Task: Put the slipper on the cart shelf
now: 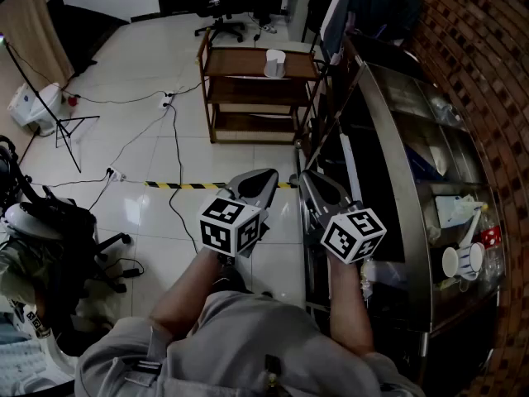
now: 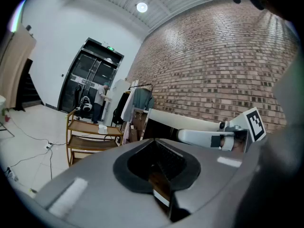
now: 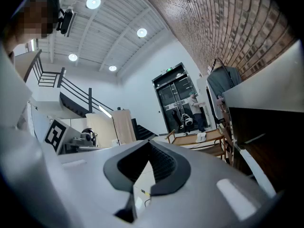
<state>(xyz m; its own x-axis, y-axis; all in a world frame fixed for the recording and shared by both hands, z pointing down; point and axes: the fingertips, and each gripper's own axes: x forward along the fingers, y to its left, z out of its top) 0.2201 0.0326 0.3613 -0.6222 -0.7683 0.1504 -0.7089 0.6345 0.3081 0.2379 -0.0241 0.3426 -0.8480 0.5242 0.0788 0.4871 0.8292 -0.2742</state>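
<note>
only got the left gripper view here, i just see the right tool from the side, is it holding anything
observer: no. the right gripper view shows the right tool shut, with nothing between its jaws.
operator: what's off to my right past it
observer: the head view shows a long stainless steel counter with a blue-striped white cup on top.
operator: anything on the floor ahead
observer: the head view shows a yellow-and-black striped tape line on the white tiles, between you and the brown wooden cart.
</note>
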